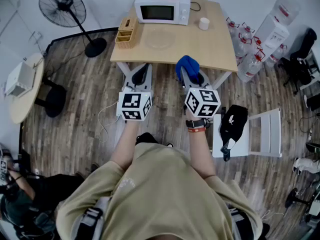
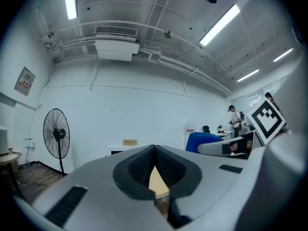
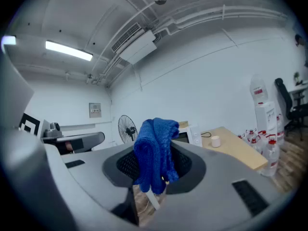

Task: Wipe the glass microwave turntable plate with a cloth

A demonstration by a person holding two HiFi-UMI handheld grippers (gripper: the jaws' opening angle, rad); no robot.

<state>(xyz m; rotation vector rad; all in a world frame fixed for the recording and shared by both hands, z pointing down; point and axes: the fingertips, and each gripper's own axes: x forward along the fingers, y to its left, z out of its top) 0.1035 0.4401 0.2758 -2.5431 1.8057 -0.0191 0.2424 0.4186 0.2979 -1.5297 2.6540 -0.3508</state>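
Observation:
The clear glass turntable plate (image 1: 160, 39) lies flat on the wooden table (image 1: 215, 49), in front of the white microwave (image 1: 162, 6). Both grippers hover short of the table's near edge, away from the plate. My right gripper (image 1: 192, 75) is shut on a bunched blue cloth (image 1: 187, 66), which in the right gripper view stands up between the jaws as a blue cloth (image 3: 155, 150). My left gripper (image 1: 142, 71) sits beside it to the left, shut with nothing held; its dark pads (image 2: 139, 170) meet in the left gripper view.
A wooden organiser (image 1: 126, 33) stands at the table's left and a white cup (image 1: 203, 23) at its back right. A floor fan (image 1: 67, 6) is to the left, water bottles (image 1: 250, 51) to the right, and a white chair with a black bag (image 1: 234, 124) near my right arm.

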